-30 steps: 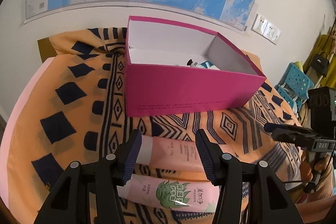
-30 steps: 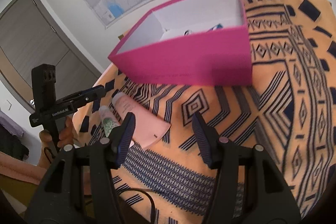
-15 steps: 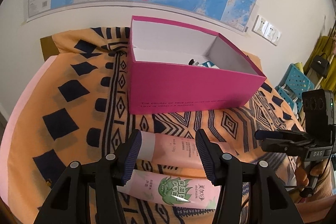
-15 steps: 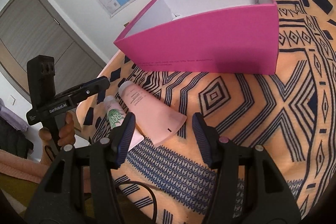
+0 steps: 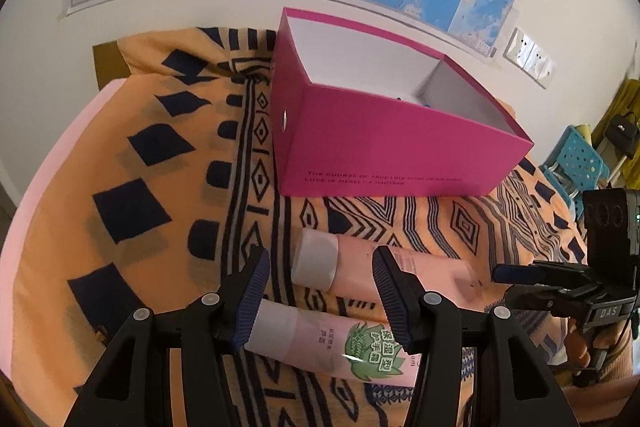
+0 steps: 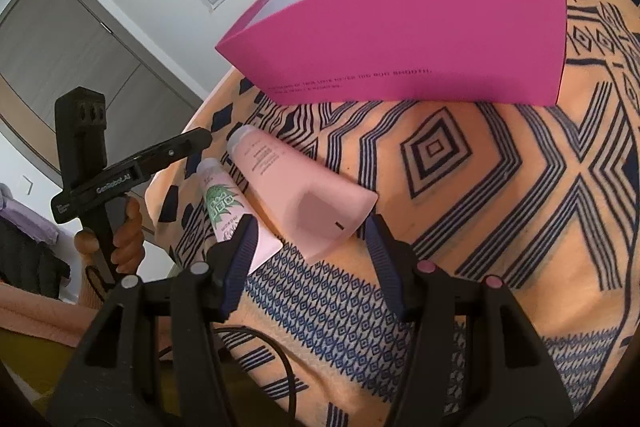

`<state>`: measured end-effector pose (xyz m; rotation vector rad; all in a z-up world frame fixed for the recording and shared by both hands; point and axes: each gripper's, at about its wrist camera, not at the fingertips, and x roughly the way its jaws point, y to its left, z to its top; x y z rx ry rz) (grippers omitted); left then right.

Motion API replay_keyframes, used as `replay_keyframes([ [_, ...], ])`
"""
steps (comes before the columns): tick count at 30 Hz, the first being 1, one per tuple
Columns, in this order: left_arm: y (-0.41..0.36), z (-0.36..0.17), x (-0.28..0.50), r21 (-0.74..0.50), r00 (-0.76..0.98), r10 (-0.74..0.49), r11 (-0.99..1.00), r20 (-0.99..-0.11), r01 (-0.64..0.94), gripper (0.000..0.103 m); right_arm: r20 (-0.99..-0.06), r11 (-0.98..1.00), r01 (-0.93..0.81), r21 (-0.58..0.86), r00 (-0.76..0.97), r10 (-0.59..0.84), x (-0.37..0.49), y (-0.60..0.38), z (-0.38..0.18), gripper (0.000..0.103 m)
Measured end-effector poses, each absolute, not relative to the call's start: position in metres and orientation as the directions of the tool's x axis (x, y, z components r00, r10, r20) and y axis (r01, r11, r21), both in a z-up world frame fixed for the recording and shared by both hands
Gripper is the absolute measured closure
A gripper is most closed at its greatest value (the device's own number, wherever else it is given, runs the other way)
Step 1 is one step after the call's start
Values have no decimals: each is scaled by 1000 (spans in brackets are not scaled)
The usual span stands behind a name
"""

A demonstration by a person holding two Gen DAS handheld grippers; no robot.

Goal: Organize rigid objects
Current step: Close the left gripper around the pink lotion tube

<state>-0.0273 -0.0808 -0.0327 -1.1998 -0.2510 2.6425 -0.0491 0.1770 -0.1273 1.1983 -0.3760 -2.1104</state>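
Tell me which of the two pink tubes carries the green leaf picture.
The slimmer tube, lying farther from the magenta box; the wider tube beside it shows only small text.

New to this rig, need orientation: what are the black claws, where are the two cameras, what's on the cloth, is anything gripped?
The black claws are hand-held two-finger grippers, one in each of a person's hands, with no robot arm. Each picture comes from a fisheye camera on one gripper, looking along its fingers. The left gripper and the right gripper both stand open and hold nothing. On the orange patterned cloth lie a plain pink tube and an aloe-print tube, side by side. Behind them stands an open magenta box. Little of its inside shows.
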Motion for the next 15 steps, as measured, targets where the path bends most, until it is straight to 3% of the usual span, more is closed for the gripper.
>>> replay_keyframes([
  [15, -68, -48, -36, -261, -597, 306, -951, -742, -165, 50, -652, -727, 383, 569, -329, -683, -51, 171, -142, 44],
])
